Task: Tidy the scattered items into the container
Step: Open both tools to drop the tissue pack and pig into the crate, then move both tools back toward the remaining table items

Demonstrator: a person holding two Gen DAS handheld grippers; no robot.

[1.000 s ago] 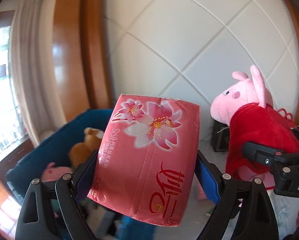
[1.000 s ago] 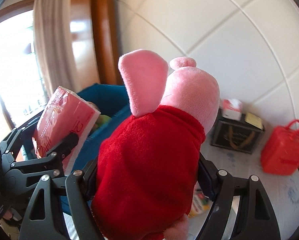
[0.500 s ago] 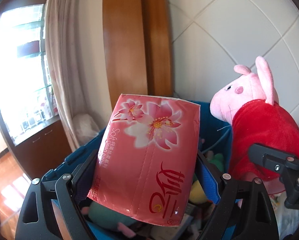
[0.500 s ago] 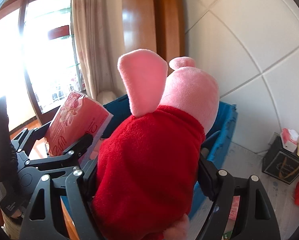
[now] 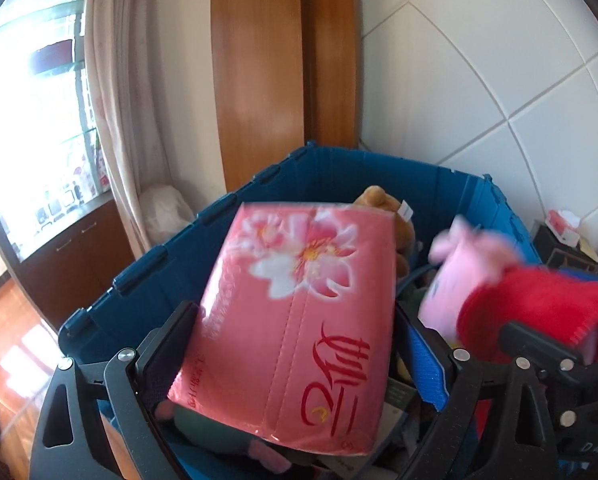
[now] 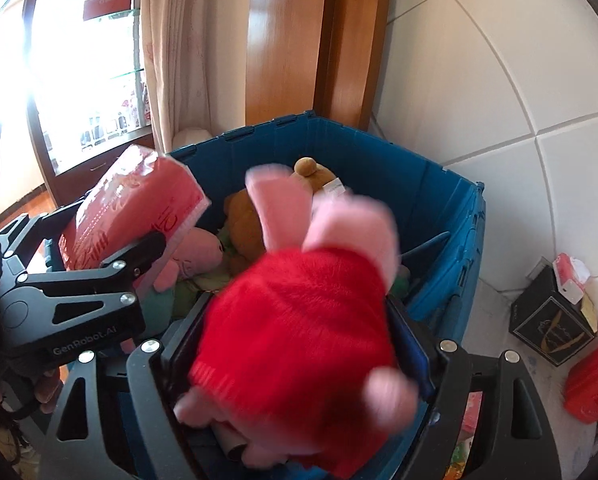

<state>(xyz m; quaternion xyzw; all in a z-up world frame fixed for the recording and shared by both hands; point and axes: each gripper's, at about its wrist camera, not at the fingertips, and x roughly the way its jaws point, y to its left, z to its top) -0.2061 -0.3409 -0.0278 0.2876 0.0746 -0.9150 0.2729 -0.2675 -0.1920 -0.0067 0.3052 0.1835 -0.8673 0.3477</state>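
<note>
My left gripper (image 5: pixel 299 344) is over the blue bin (image 5: pixel 219 216) with its jaws spread; the pink tissue pack (image 5: pixel 295 312) lies tilted and blurred between them, with a gap at the right pad. My right gripper (image 6: pixel 299 344) is also over the bin (image 6: pixel 379 152); the pink pig plush in a red dress (image 6: pixel 299 328) is blurred and tipped forward between its spread jaws. The pig plush also shows in the left wrist view (image 5: pixel 511 300). The tissue pack shows at the left of the right wrist view (image 6: pixel 131 208).
The bin holds a brown teddy (image 6: pixel 255 220), a pink plush (image 6: pixel 195 248) and other soft toys. A black box (image 6: pixel 551 324) and a red case (image 6: pixel 595 384) sit on the floor to the right. A curtain (image 5: pixel 127 100) and a wooden door frame (image 5: pixel 275 60) stand behind the bin.
Both grippers have swung left and tipped down over the bin. Both jaws have opened, and the tissue pack and pig plush have tilted and blurred as they come loose.
</note>
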